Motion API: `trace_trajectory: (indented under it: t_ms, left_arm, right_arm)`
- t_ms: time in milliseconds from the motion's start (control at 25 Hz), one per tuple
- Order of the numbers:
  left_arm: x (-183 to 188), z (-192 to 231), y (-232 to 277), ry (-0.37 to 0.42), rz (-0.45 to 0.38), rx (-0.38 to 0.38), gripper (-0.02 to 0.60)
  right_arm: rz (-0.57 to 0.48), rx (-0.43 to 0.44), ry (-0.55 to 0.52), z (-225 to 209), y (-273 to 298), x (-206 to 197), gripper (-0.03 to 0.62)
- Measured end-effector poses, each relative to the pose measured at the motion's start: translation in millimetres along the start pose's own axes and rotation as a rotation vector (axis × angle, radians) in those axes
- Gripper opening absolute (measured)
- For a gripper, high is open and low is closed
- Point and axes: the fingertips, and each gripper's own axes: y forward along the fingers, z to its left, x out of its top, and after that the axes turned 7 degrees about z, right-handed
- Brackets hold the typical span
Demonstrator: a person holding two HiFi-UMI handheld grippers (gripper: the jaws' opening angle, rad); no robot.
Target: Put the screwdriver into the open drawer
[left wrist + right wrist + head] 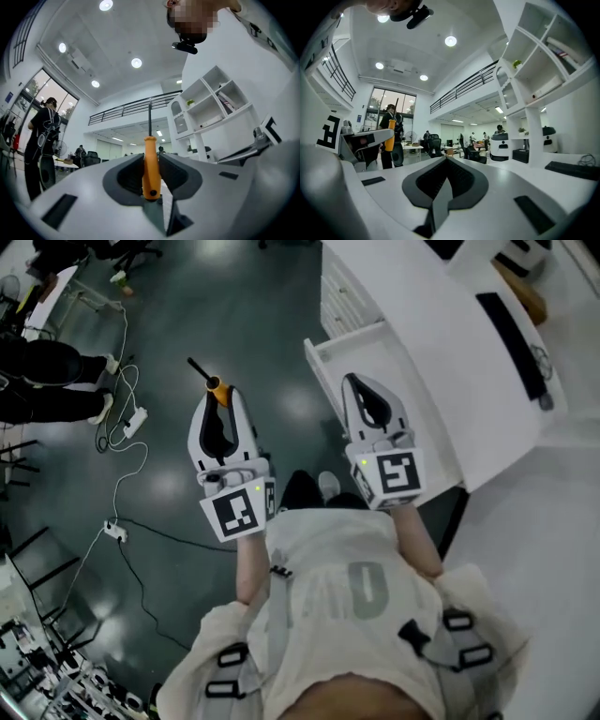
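The screwdriver (pixel 215 386) has an orange handle and a thin black shaft that points away from me. My left gripper (pixel 218 399) is shut on the handle and holds it over the dark floor, left of the drawer. In the left gripper view the orange screwdriver handle (pixel 150 168) stands upright between the dark pads of the left gripper (pixel 151 161). The open white drawer (pixel 315 358) juts out from the cabinet. My right gripper (pixel 356 382) hovers over it, shut and empty. In the right gripper view the right gripper (pixel 446 161) shows its pads meeting, and the screwdriver (pixel 390 136) is at the left.
A white desk (pixel 441 324) with a black keyboard (pixel 511 329) runs along the right. Cables and a power strip (pixel 134 420) lie on the dark floor at the left. A person in black (pixel 47 381) stands at the far left. White shelves (pixel 211 105) rise ahead.
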Motion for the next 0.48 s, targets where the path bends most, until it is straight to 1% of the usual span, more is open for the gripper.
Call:
trace_trajectory:
  t_ms: [120,200,360,480]
  left_arm:
    - [9,-37,14,-0.015,-0.022,-0.124,0.101]
    - [15,-61,29,-0.028,-0.038,-0.215,0.101]
    - [26,-119,70,-0.081,-0.058,-0.426,0.101]
    - [34,-148,84,-0.107,-0.066,-0.551,0.101]
  right_arm:
    - [-0.016,-0.102,0.023,-24,-25,5,0.005]
    - [-0.022,-0.185,0.024,-42,-40,7,0.005]
    - [-0.027,-0.400,0.066,-91,-76,8,0.005]
    - [-0.044,-0.545,0.089,-114,-108,2,0.005]
